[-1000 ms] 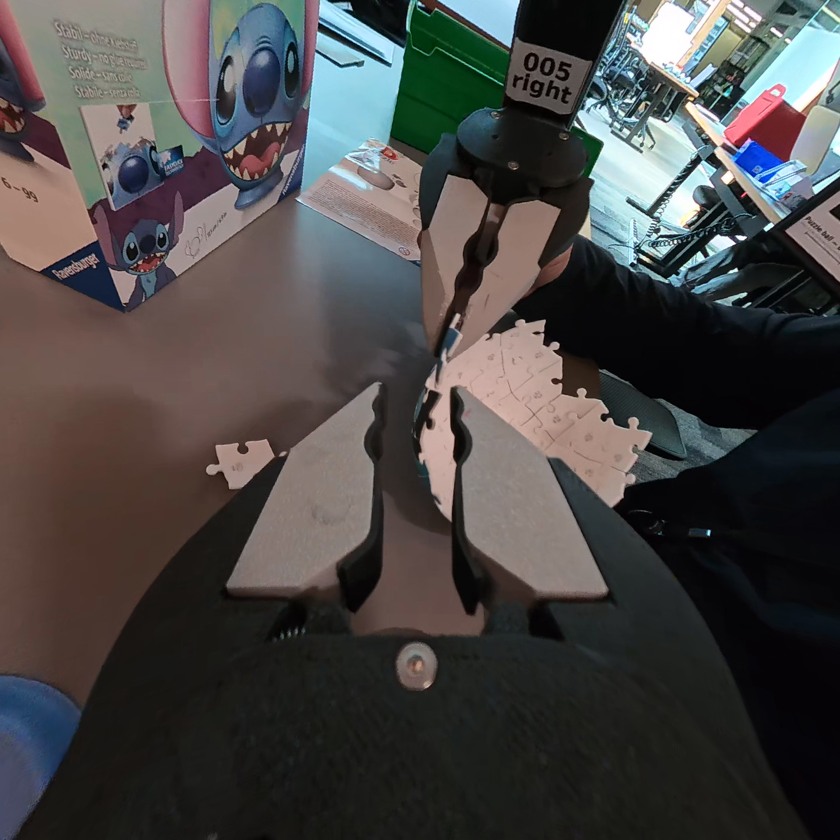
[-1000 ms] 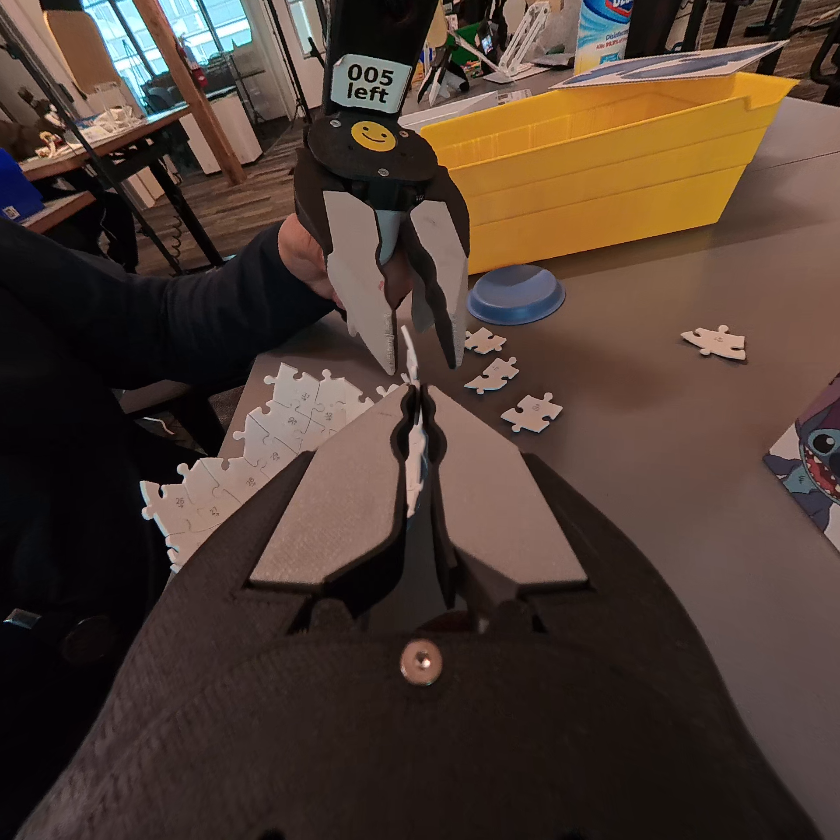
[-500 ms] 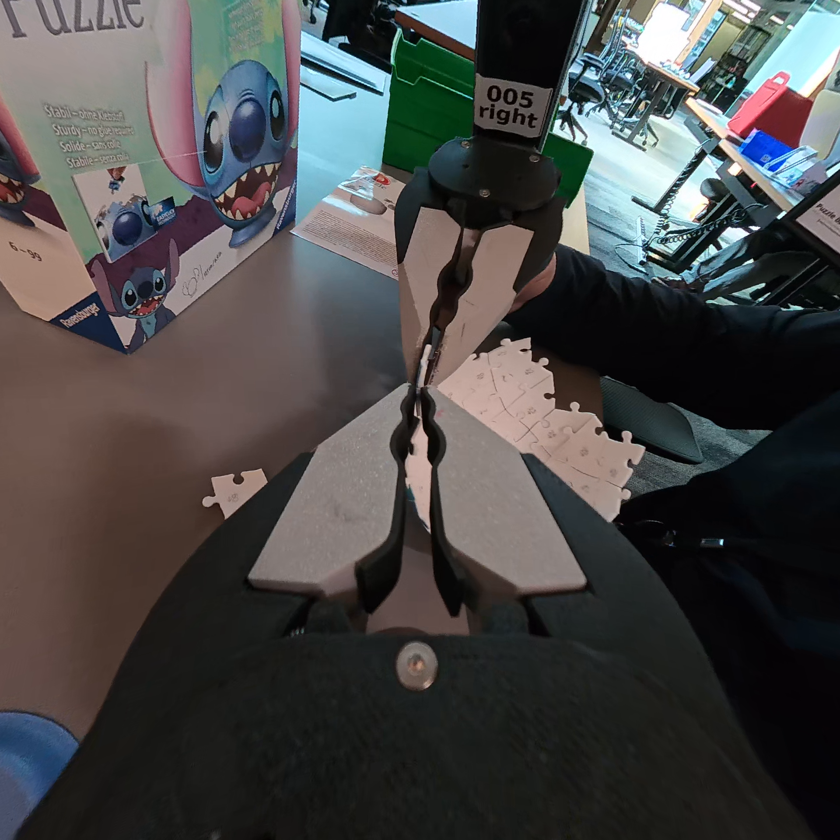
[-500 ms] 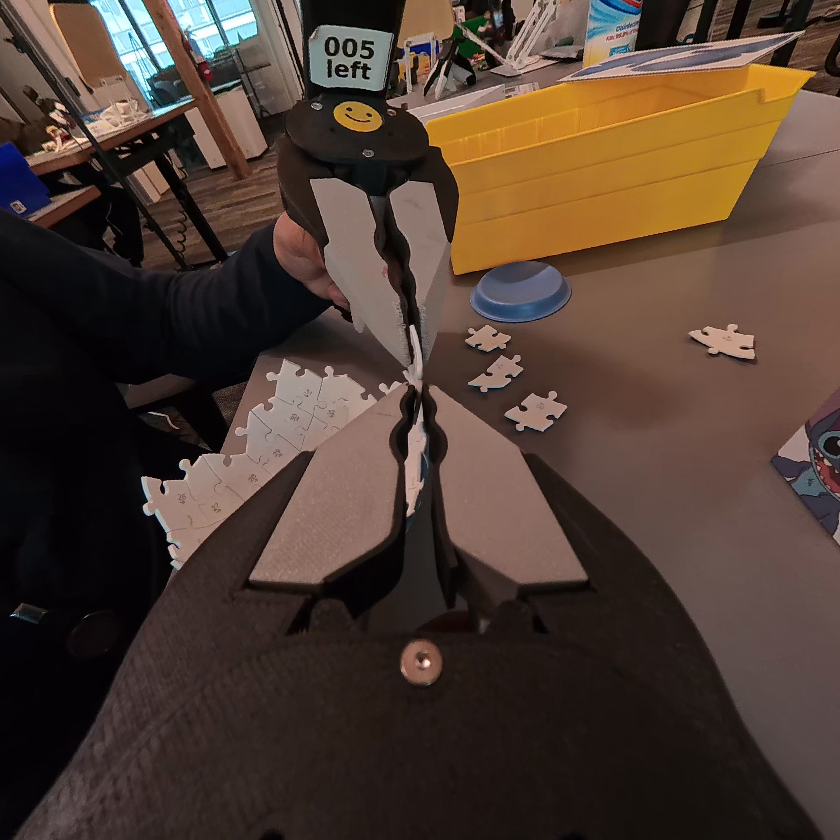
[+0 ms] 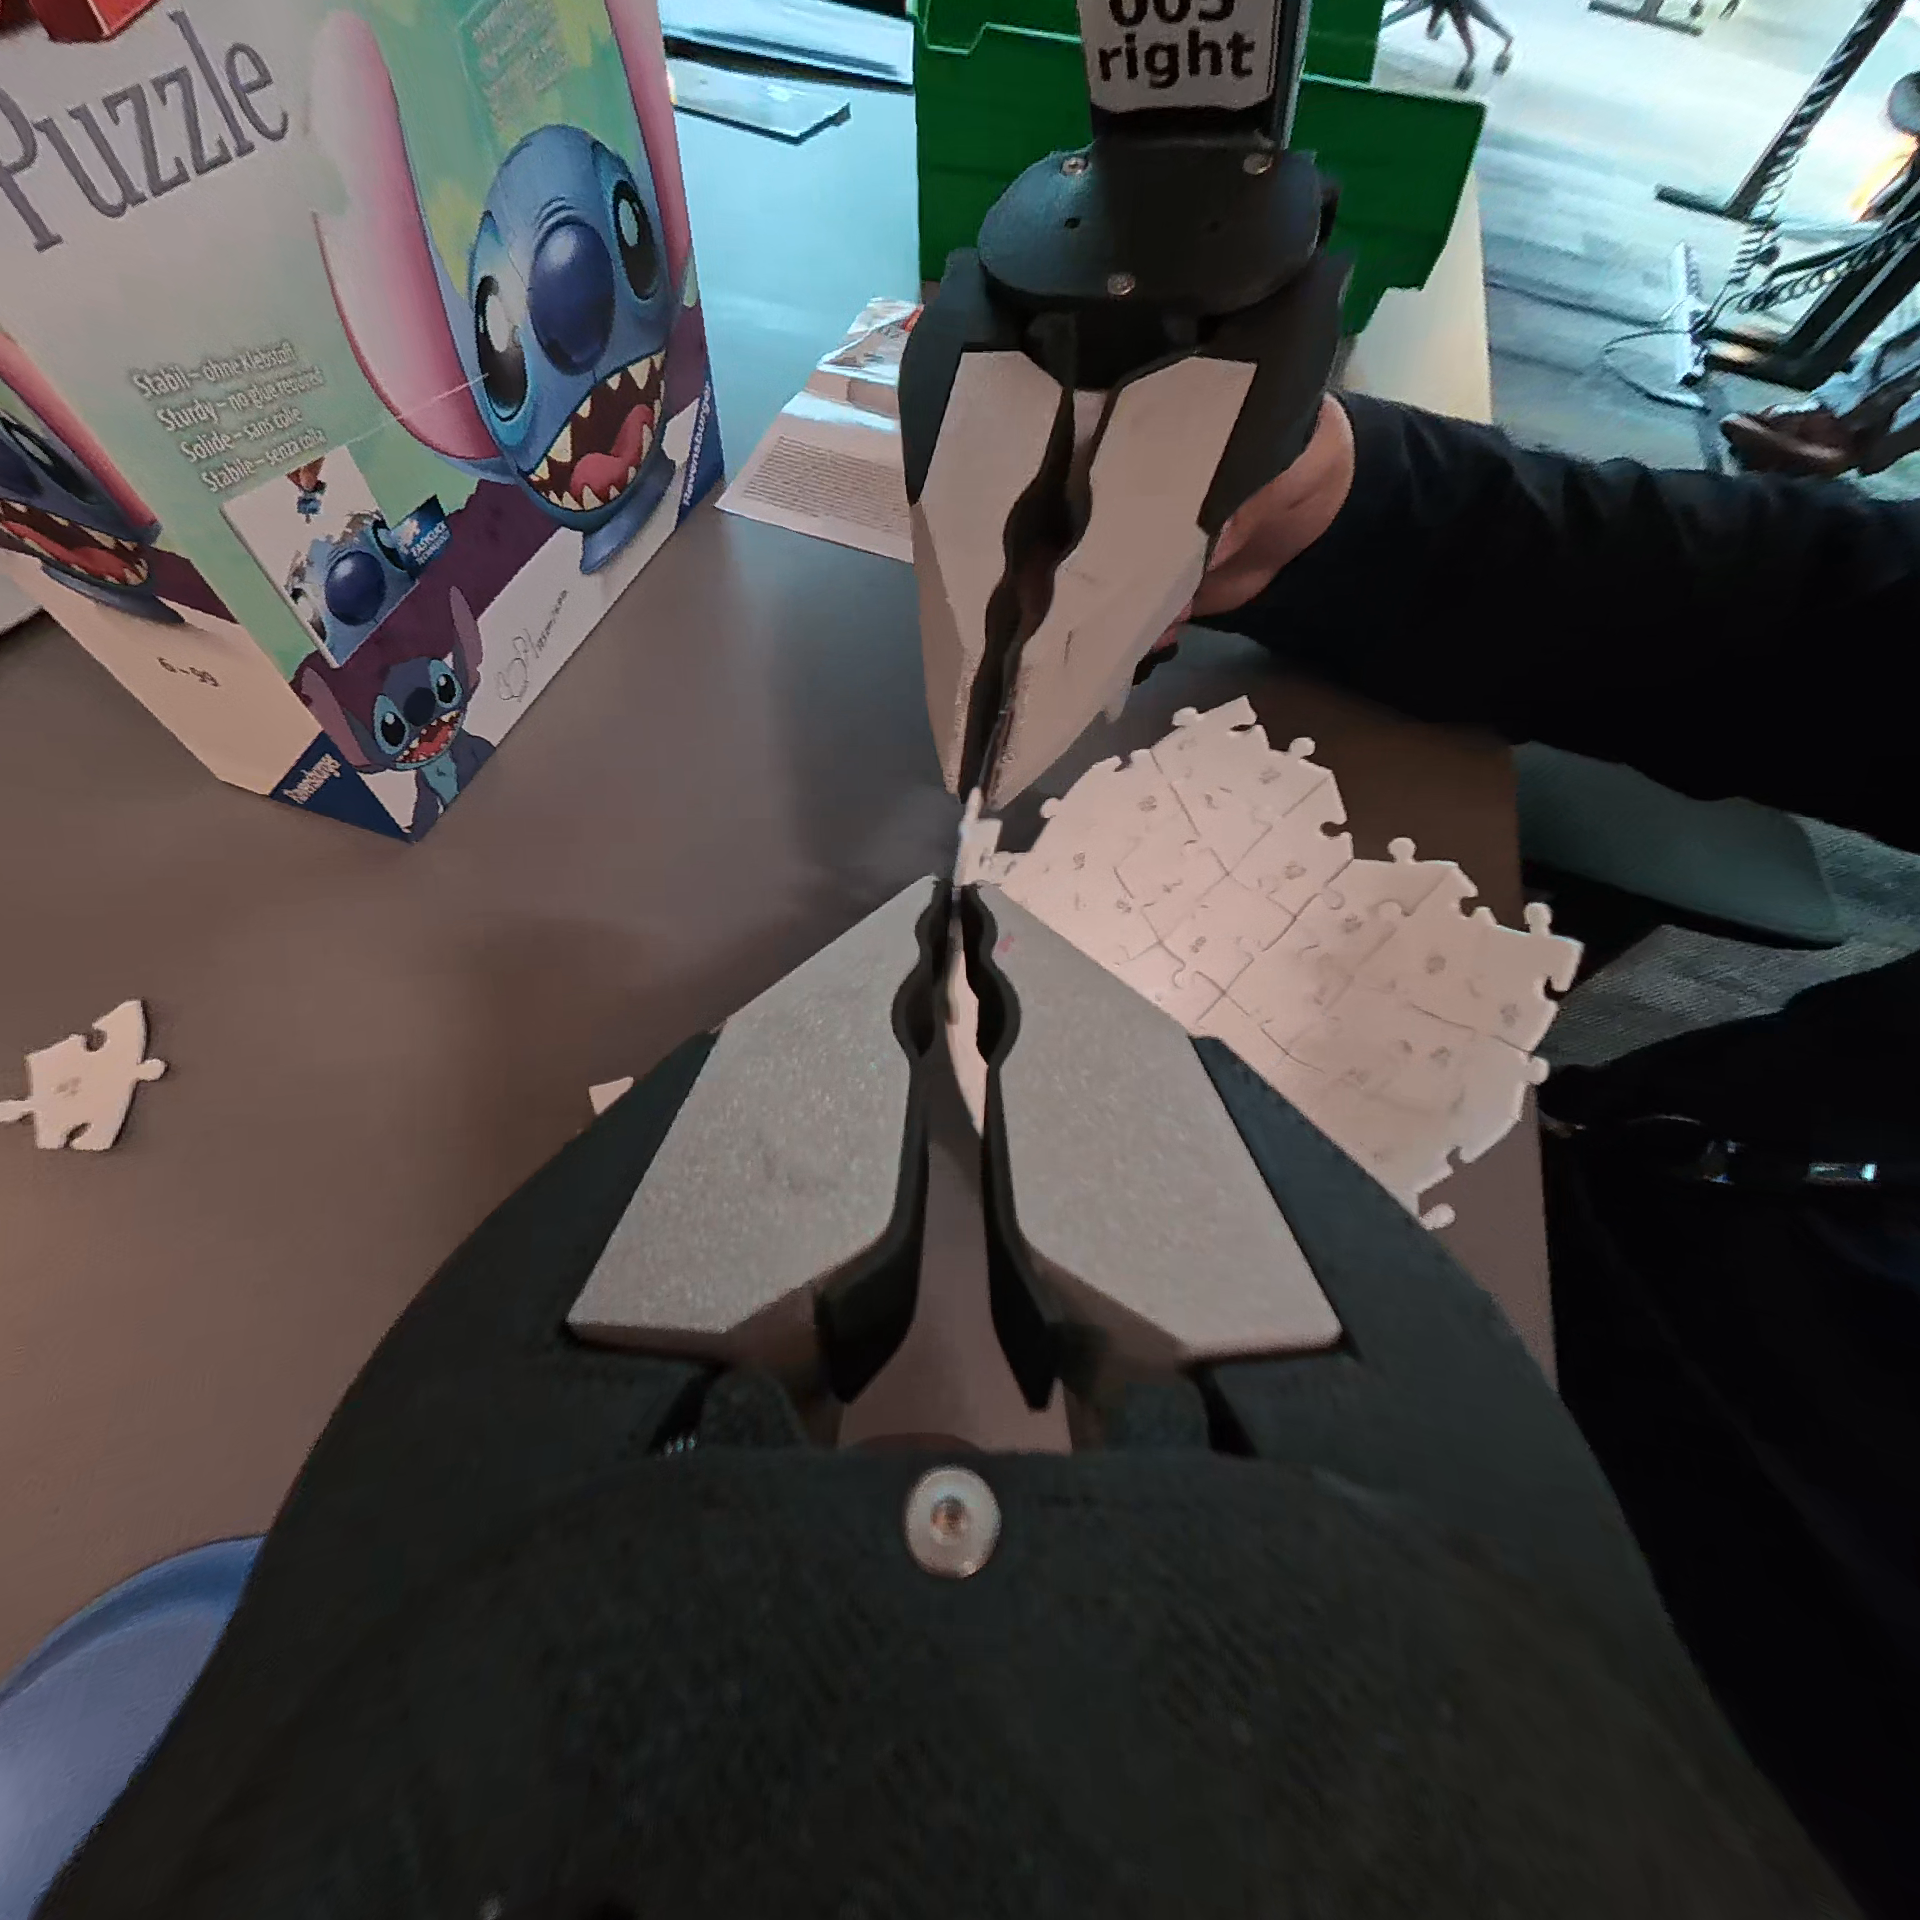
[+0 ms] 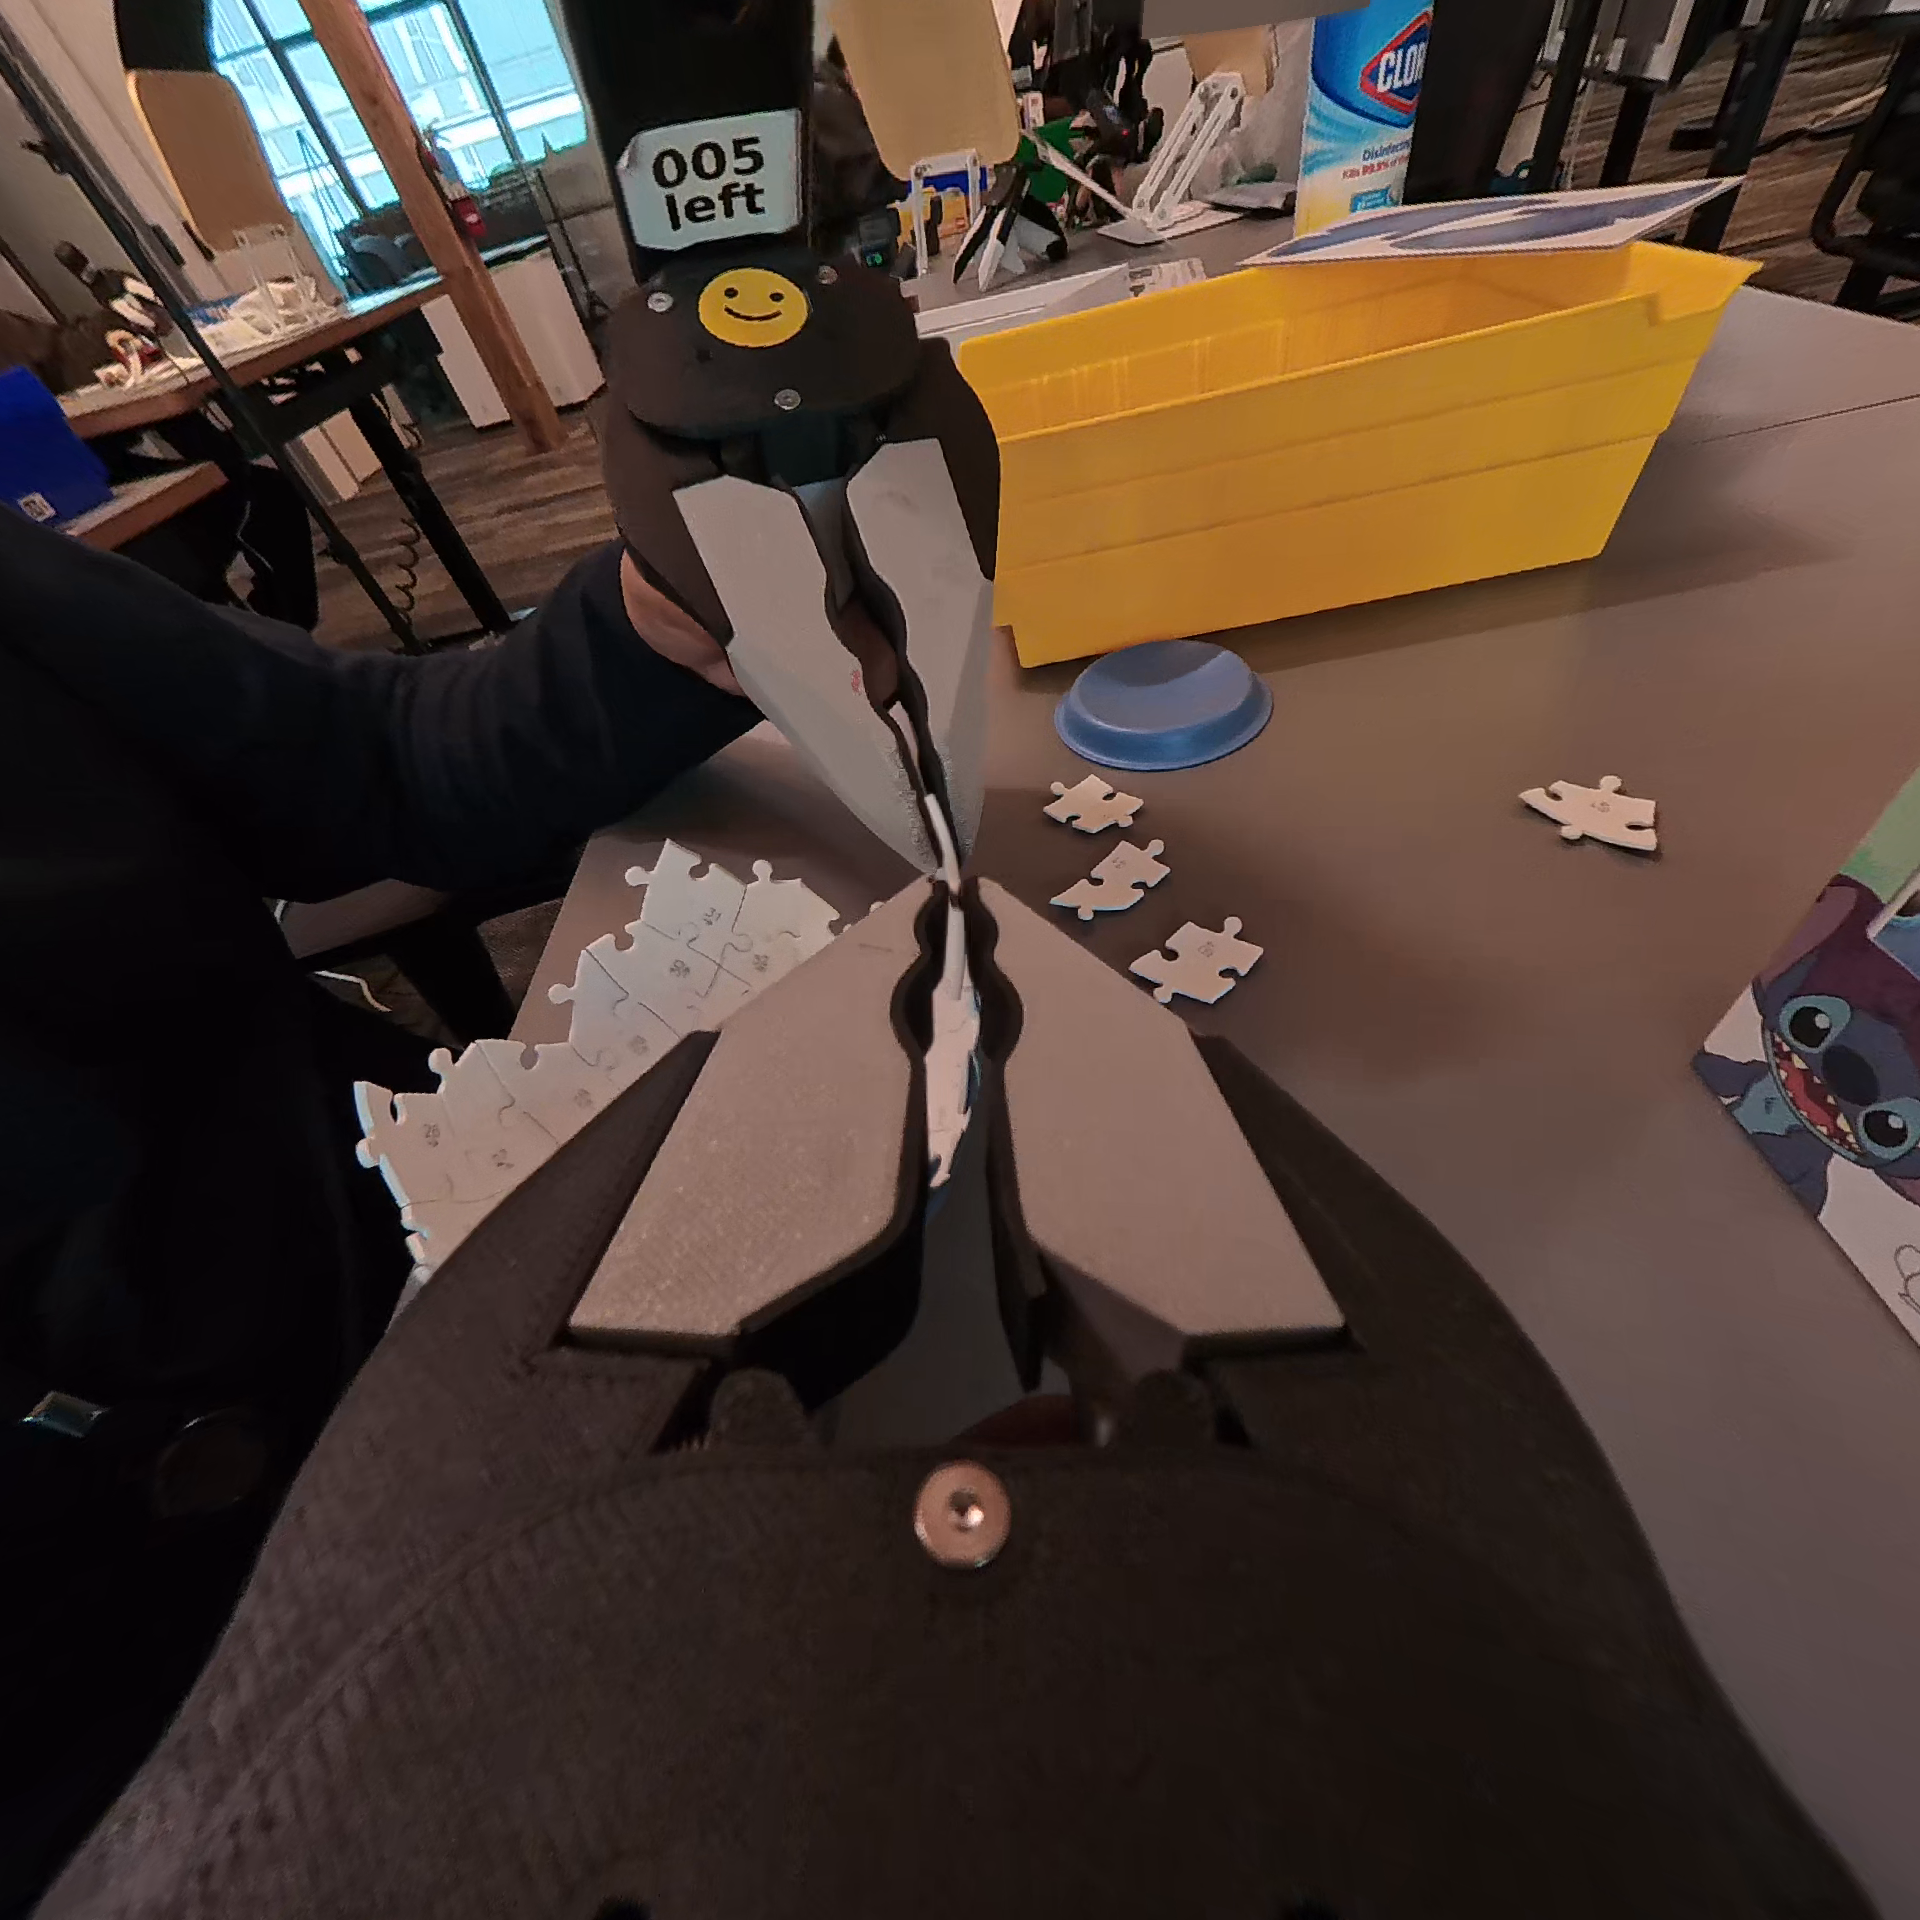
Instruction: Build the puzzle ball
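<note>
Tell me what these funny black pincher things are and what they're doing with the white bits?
They are grabbing tools, one in each of a person's hands, each carrying a camera that looks along its two fingers. One picture comes from the left gripper, the other from the right gripper. Both are shut on a curved puzzle section, white side up, meeting tip to tip above a grey table. Loose puzzle pieces, a blue dish, a yellow bin and the puzzle box sit on it.
</note>
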`<state>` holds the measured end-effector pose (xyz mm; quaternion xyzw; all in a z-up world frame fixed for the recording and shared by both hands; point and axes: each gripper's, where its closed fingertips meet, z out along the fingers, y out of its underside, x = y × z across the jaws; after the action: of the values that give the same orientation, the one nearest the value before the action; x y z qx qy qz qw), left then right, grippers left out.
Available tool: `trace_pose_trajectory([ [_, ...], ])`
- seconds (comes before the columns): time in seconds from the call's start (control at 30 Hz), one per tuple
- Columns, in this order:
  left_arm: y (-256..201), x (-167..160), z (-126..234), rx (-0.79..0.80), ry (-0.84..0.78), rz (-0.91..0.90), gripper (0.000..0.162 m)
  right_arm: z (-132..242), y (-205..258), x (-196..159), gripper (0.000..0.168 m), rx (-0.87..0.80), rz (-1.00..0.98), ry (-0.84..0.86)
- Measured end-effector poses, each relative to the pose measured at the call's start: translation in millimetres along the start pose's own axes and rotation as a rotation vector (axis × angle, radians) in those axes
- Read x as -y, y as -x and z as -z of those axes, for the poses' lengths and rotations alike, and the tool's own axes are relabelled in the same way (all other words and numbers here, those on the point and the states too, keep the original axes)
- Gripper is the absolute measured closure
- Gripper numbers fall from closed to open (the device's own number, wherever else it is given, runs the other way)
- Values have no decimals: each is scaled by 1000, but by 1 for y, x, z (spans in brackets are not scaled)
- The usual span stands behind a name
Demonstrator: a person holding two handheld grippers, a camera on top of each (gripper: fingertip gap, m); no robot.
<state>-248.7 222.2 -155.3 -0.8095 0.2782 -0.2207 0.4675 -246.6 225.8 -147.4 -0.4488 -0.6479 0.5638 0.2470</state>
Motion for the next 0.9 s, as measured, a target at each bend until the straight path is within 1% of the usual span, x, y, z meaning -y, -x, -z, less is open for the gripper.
trace_pose_trajectory([
  [0.1,1,0,0,21,4,-21,162,0,-1,0,168,-7,1,1],
  [0.53,4,0,-2,28,-10,-5,162,1,-4,0,168,-22,-5,-2],
  [0.9,3,-1,-3,9,-15,17,162,0,-3,-1,168,-22,-5,3],
])
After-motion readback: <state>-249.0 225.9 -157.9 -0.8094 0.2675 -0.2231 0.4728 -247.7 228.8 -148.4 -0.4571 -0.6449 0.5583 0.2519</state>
